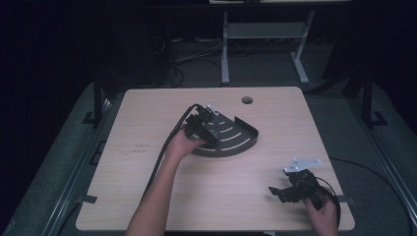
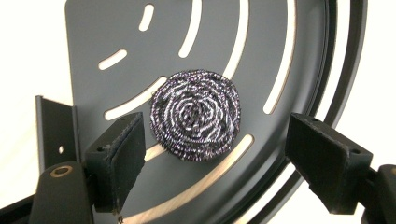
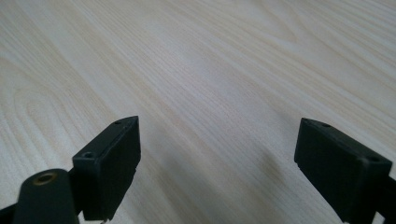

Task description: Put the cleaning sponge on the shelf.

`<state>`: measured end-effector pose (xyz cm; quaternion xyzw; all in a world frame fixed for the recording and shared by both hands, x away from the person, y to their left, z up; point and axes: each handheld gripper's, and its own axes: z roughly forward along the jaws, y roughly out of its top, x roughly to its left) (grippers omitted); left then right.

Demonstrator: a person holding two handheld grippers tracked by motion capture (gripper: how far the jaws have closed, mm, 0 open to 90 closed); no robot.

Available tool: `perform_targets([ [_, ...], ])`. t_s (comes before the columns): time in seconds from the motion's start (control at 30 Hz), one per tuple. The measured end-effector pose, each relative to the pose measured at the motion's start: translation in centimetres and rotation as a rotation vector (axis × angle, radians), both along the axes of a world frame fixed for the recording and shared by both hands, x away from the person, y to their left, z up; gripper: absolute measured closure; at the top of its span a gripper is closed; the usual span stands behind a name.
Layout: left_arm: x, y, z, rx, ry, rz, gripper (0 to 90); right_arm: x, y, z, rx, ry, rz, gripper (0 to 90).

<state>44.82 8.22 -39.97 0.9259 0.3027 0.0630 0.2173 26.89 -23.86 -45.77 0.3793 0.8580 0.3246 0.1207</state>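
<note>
Steel-wool scourer lies on the slotted tray, between the wide-open, empty left gripper; closing off-centre could nudge it away. Right gripper, well clear of the tray, gapes empty too.

Looks like a lab setup: pale wood-grain desk on grey carpet, black cables at 12 o'clock, dark surroundings.

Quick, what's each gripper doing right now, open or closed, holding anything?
Left gripper: open, holding nothing, jaws either side of the steel scourer on the dark slotted tray.
Right gripper: open, empty, over the bare table.
</note>
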Motion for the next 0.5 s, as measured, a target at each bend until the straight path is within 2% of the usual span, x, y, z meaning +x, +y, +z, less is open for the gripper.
perform_targets([
  [0.07,-0.2,0.4,0.2,-0.002,-0.006,0.003,20.0,0.0,-0.1,0.0,0.002,0.001,0.001,14.1],
  [0.13,-0.3,0.7,0.2,-0.012,0.005,0.0,20.1,0.1,-0.1,-0.1,0.0,0.004,-0.004,14.1],
  [0.2,-0.6,1.0,0.3,-0.009,-0.005,-0.003,20.0,0.1,-0.2,-0.1,-0.002,-0.006,-0.003,14.1],
  [0.37,-1.3,1.2,0.5,-0.01,0.005,-0.011,20.0,0.2,-0.2,-0.1,-0.006,-0.003,-0.005,14.1],
  [0.5,-1.9,1.3,0.7,-0.03,0.001,-0.013,20.1,0.2,-0.3,-0.1,-0.004,-0.002,-0.008,14.0],
])
